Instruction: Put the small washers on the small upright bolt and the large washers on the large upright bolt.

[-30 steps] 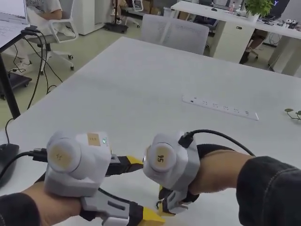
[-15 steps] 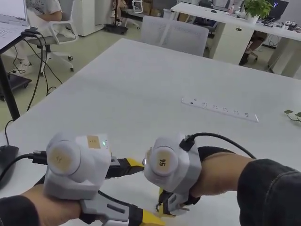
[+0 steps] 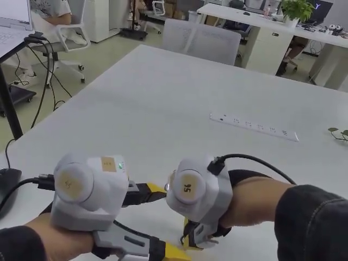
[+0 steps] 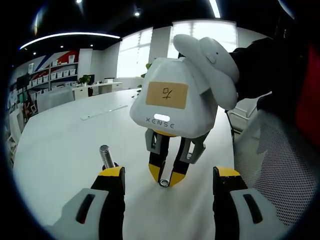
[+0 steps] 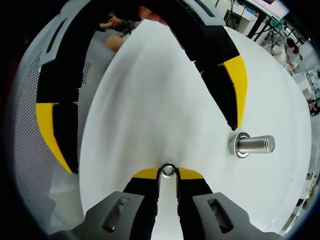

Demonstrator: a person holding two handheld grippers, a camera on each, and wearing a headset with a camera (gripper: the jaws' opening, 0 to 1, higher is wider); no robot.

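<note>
The left tongs (image 4: 169, 173) gape wide and empty, with an upright bolt (image 4: 105, 156) just beside their far jaw. The right tongs (image 5: 169, 175) pinch a washer (image 5: 169, 170) low over the table (image 5: 150, 100), right of the bolt, likely needing lift first.

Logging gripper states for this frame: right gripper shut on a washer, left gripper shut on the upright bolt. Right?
Not quite. The left gripper is open, not shut on the upright bolt. The left gripper view shows its jaws wide apart, with the bolt standing beside one jaw, ungripped. The right gripper is shut on a washer, as you said.
</note>
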